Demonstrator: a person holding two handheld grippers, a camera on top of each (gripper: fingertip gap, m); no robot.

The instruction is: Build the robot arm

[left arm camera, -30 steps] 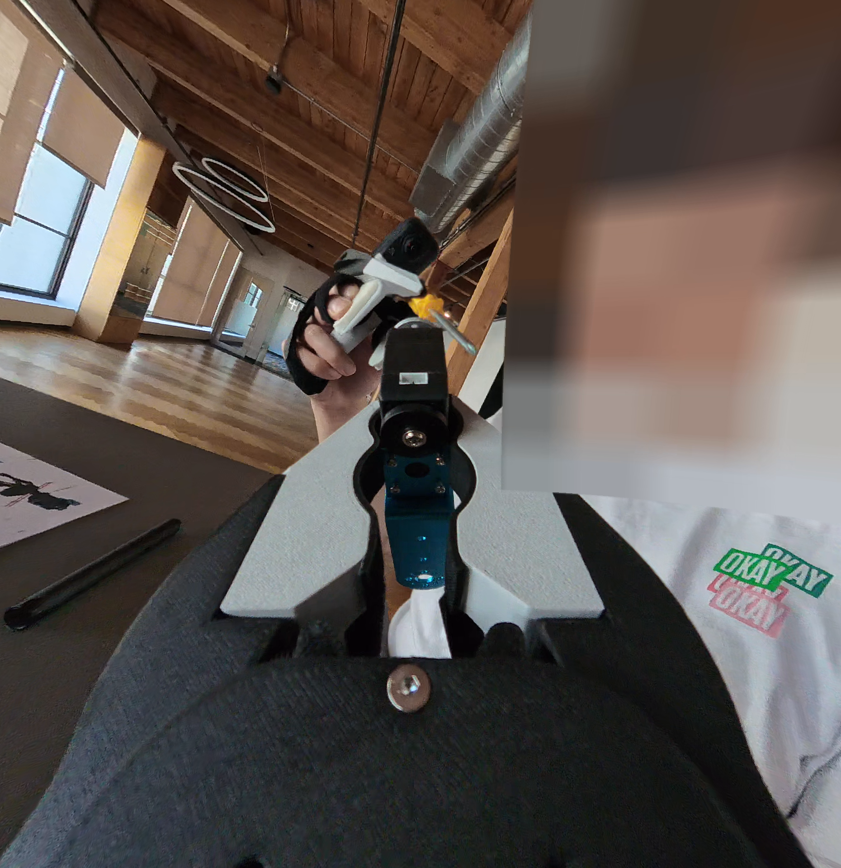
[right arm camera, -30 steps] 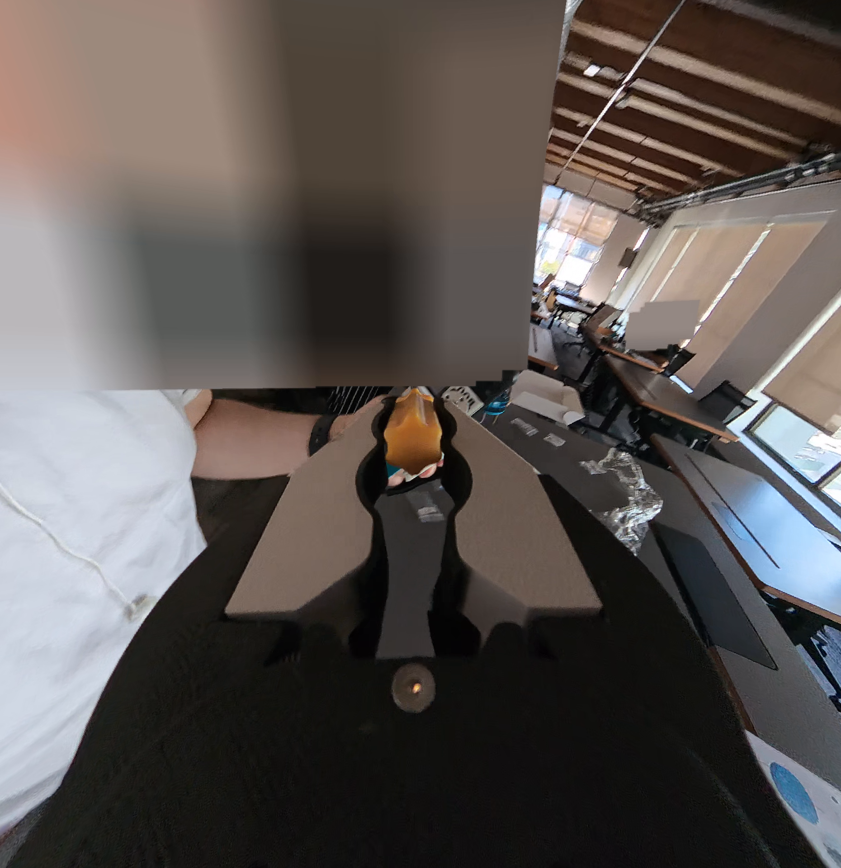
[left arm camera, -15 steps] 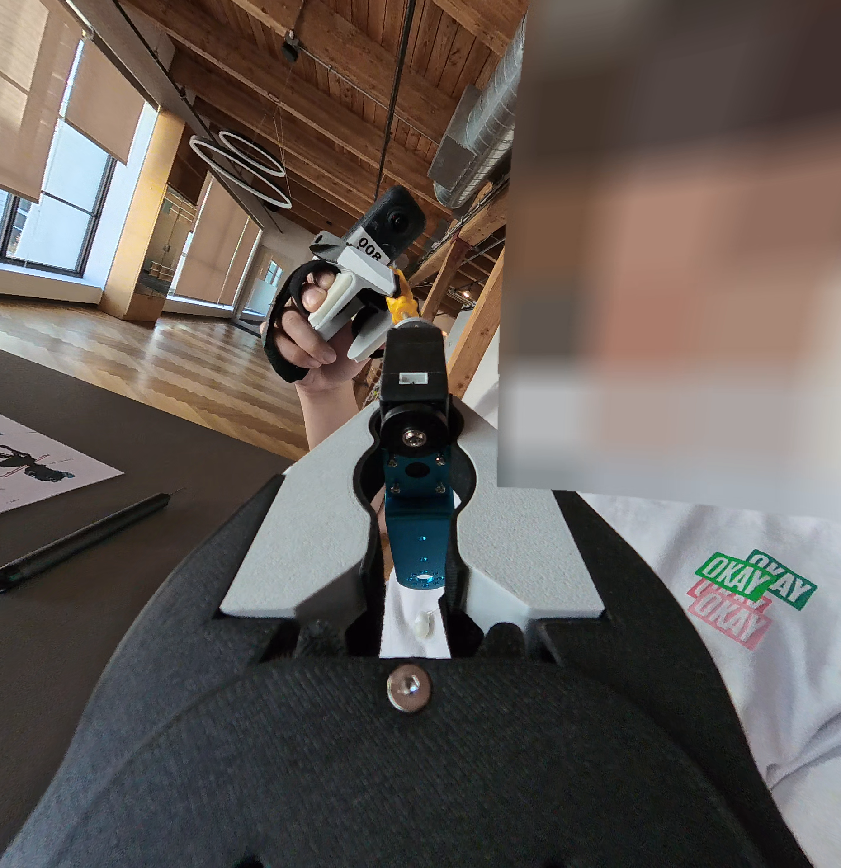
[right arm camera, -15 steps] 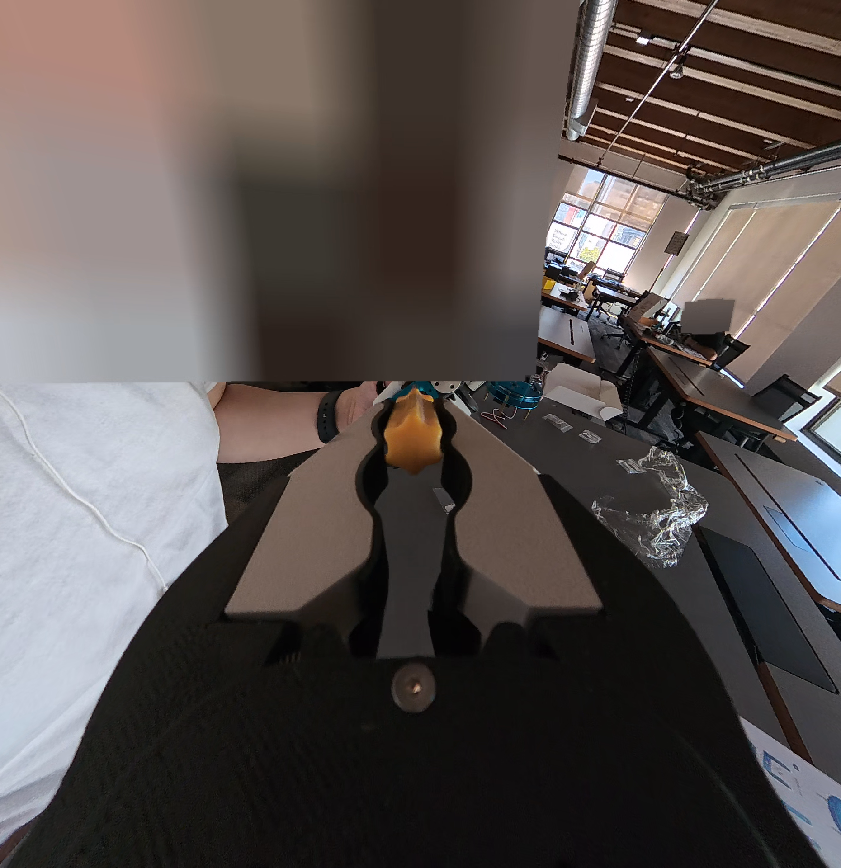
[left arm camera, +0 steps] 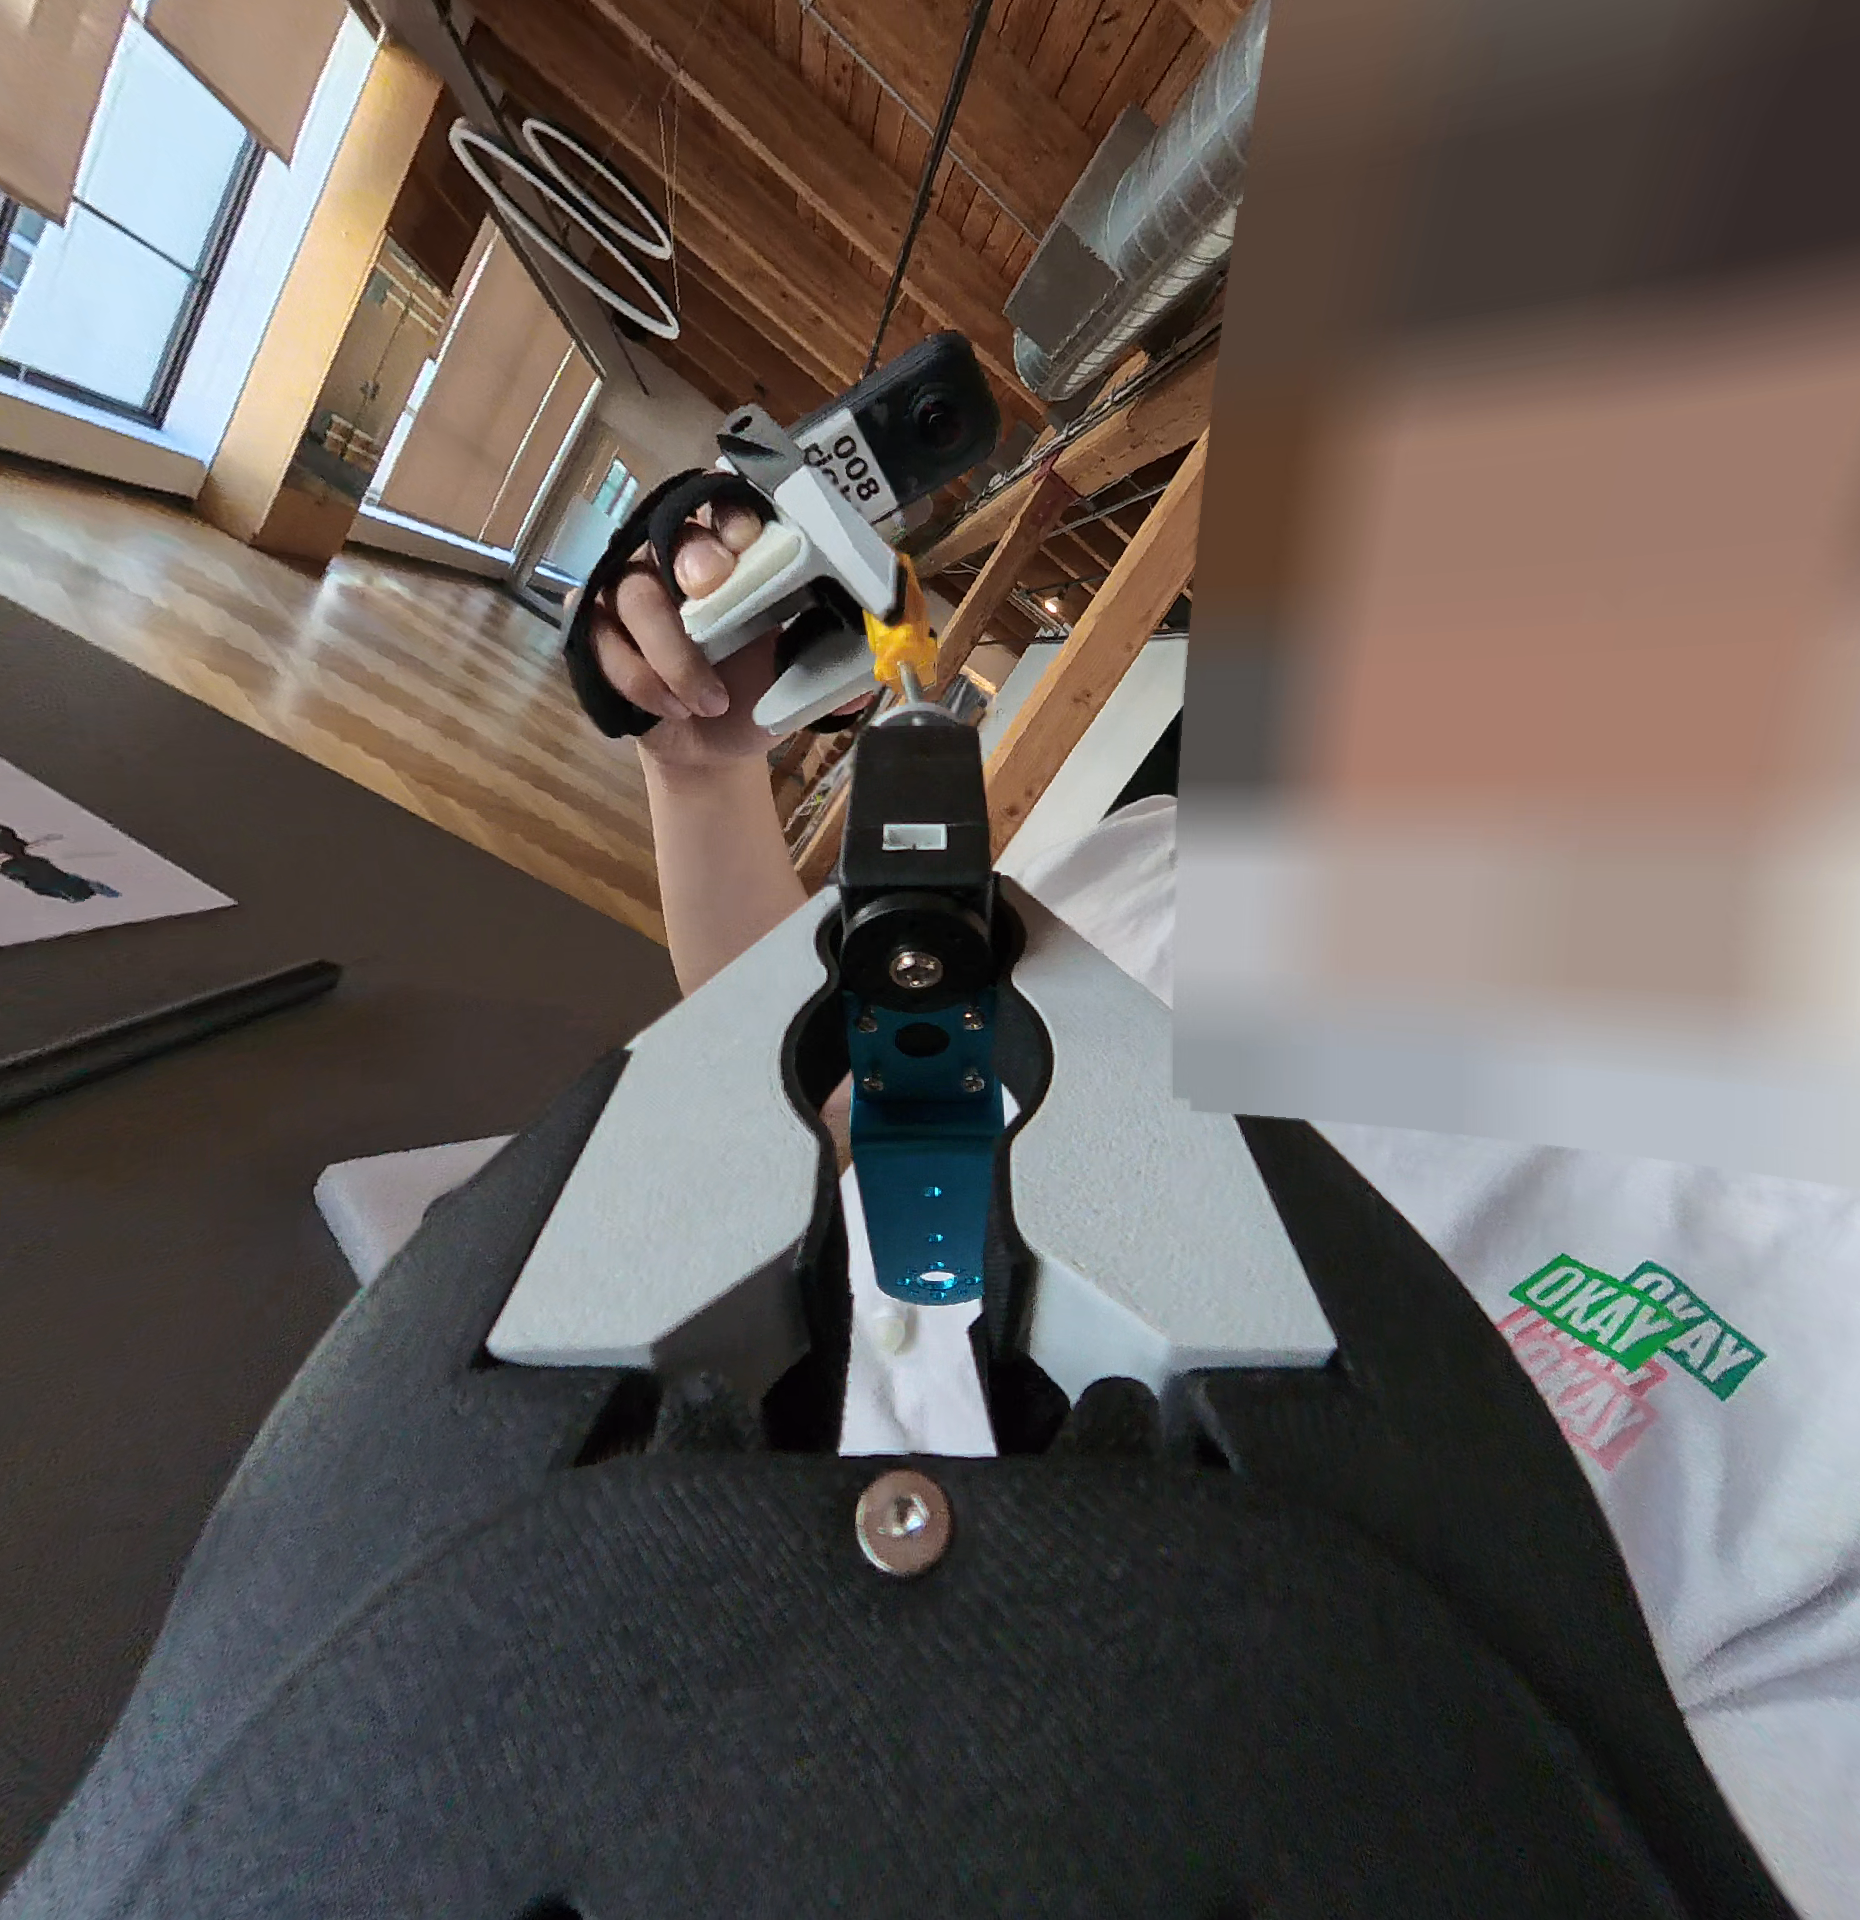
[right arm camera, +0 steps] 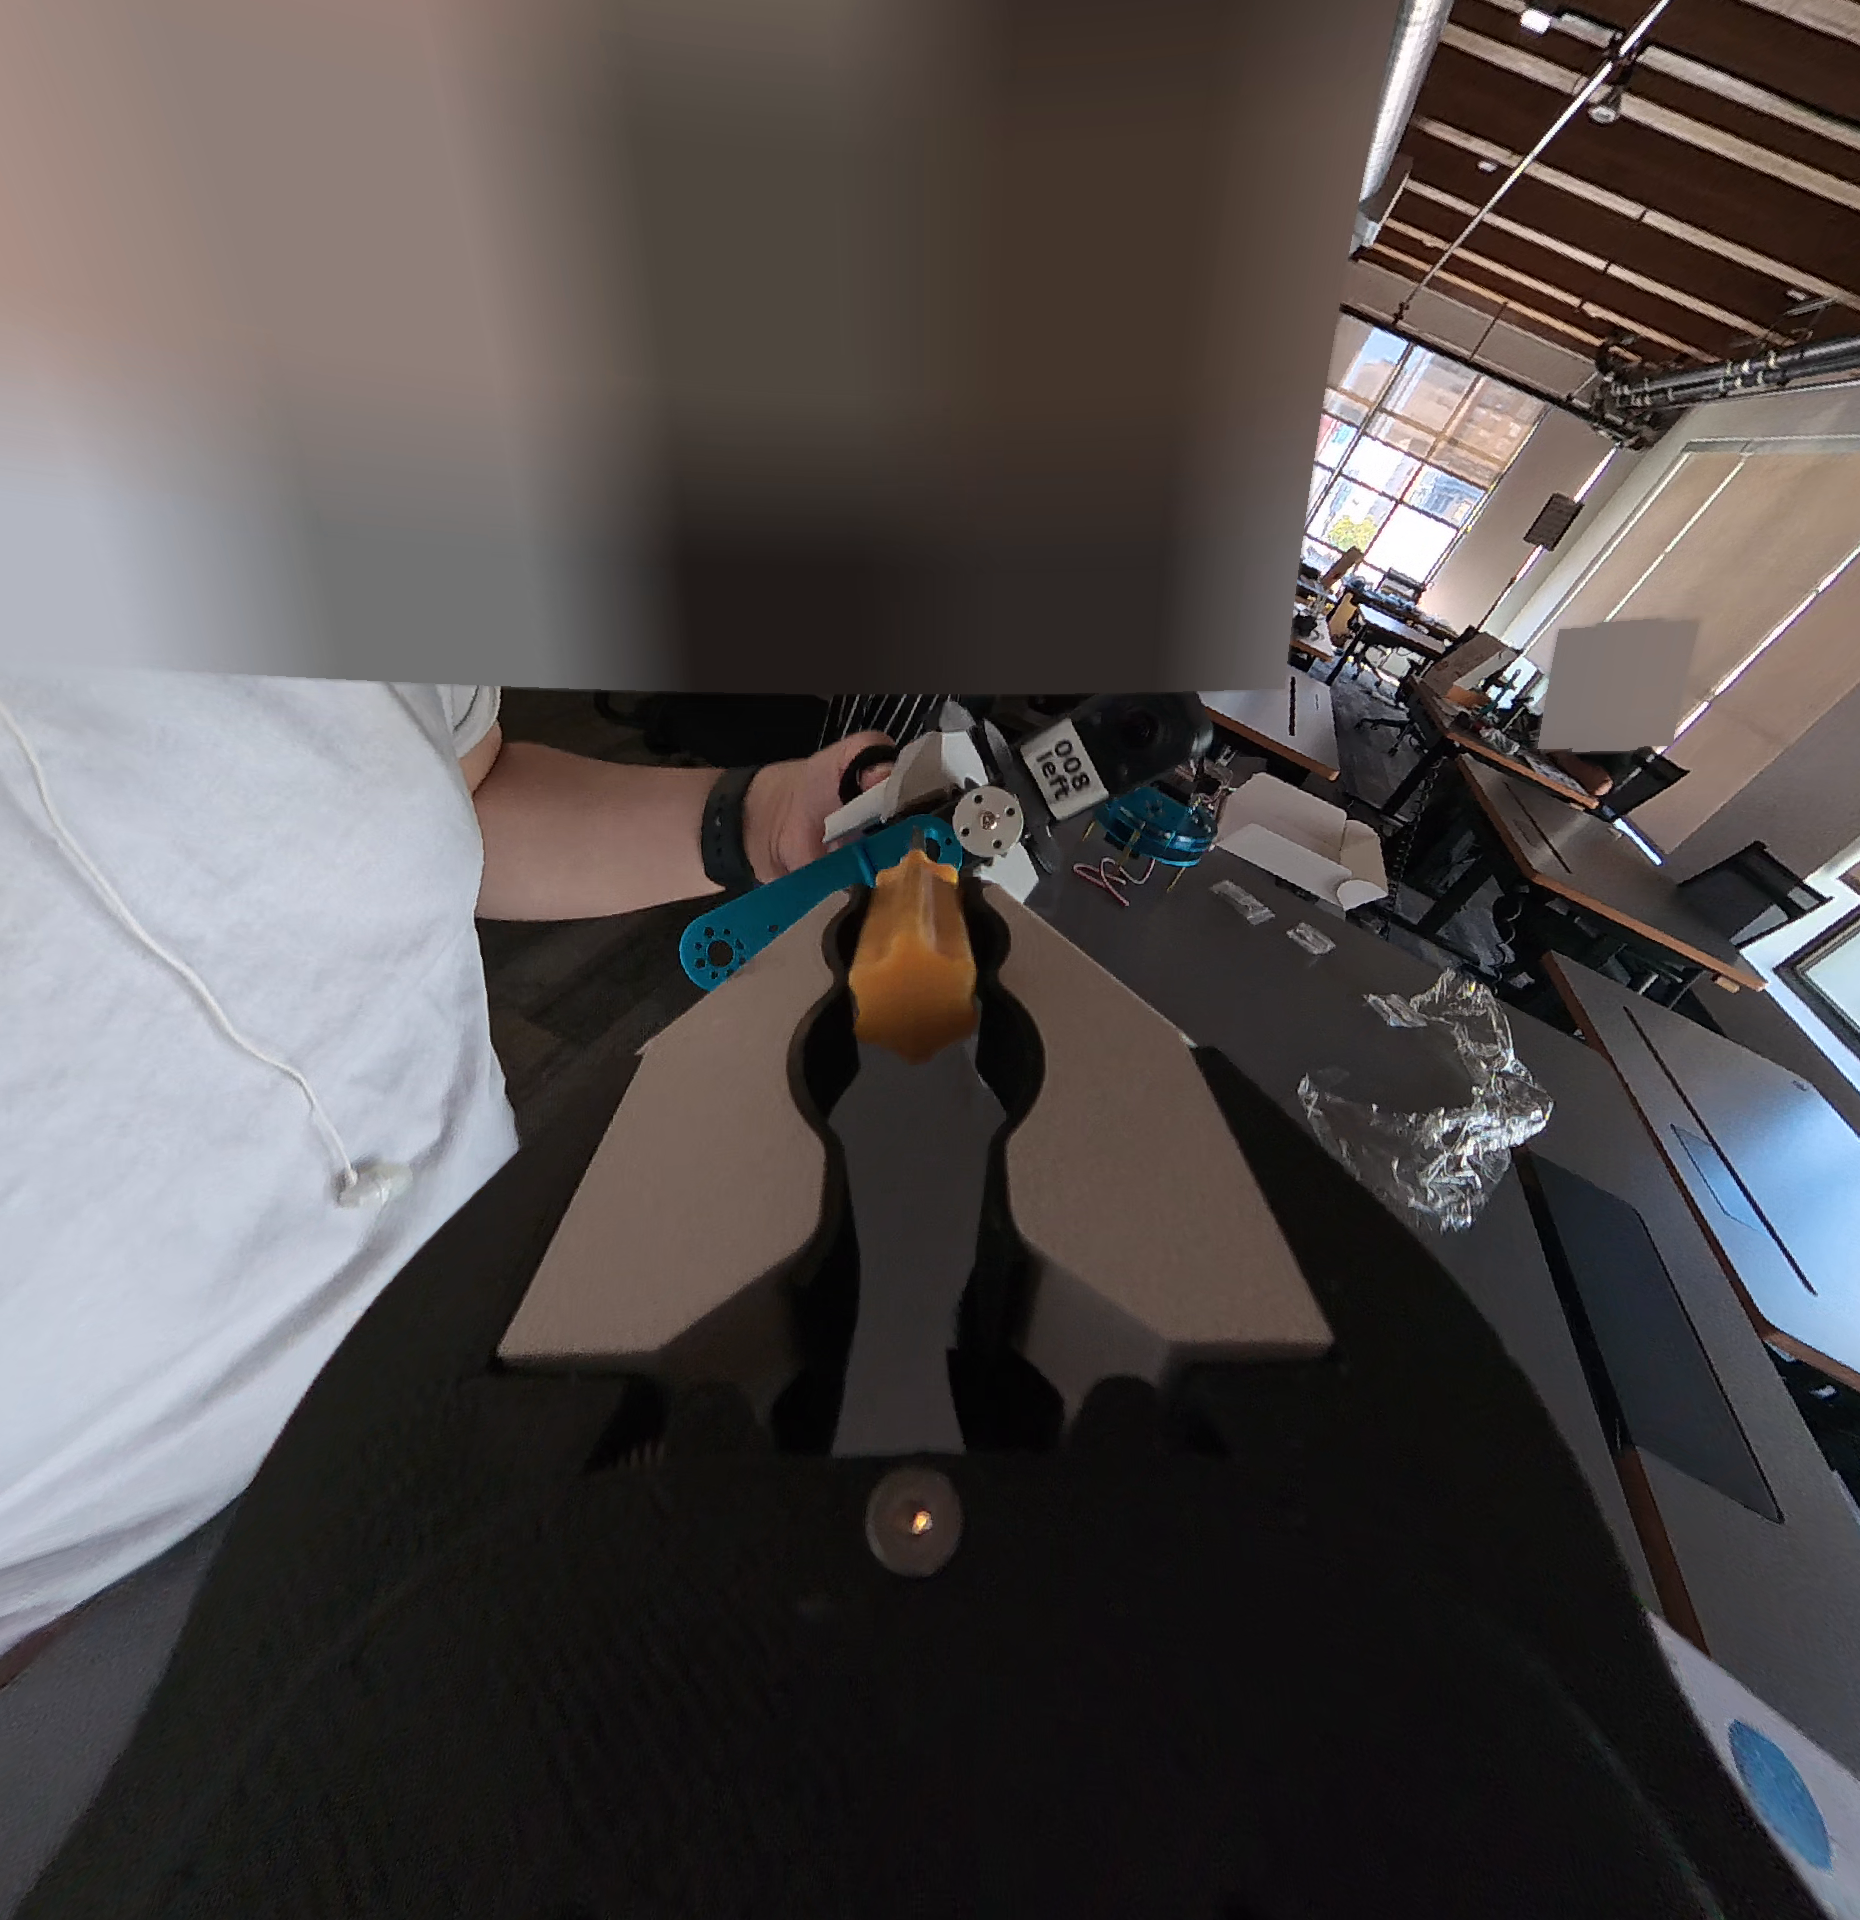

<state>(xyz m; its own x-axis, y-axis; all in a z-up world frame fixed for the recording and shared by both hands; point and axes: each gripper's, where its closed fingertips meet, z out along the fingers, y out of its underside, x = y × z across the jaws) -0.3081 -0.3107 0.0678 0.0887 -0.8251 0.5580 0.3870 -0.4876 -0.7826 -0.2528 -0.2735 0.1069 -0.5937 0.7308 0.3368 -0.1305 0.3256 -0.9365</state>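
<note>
My left gripper [left arm camera: 913, 997] is shut on a black servo motor [left arm camera: 910, 821] with a blue metal bracket [left arm camera: 924, 1153] fixed to it. My right gripper [right arm camera: 910, 997] is shut on the yellow handle of a screwdriver [right arm camera: 910, 982]. The screwdriver's tip meets the servo and bracket [right arm camera: 801, 894] held by the other gripper [right arm camera: 967, 800]. In the left wrist view the right gripper [left arm camera: 801, 582] is above the servo, with the yellow screwdriver [left arm camera: 900, 639] pointing down onto the servo's top. Both are held up in the air in front of a person in a white shirt [right arm camera: 178, 987].
A dark table [left arm camera: 282, 1039] lies below, with a black rod [left arm camera: 147, 1029] and a printed sheet [left arm camera: 64, 883]. In the right wrist view the table holds crumpled clear plastic [right arm camera: 1425, 1112], small bags [right arm camera: 1243, 899], a blue round assembly [right arm camera: 1154, 826] and a white box [right arm camera: 1290, 842]. The tips of one gripper are about 9 cm away from the tips of the other.
The right gripper with the screwdriver has come nearer to the servo, and the tip now meets it. The blue bracket and the left gripper now show in the right wrist view.
</note>
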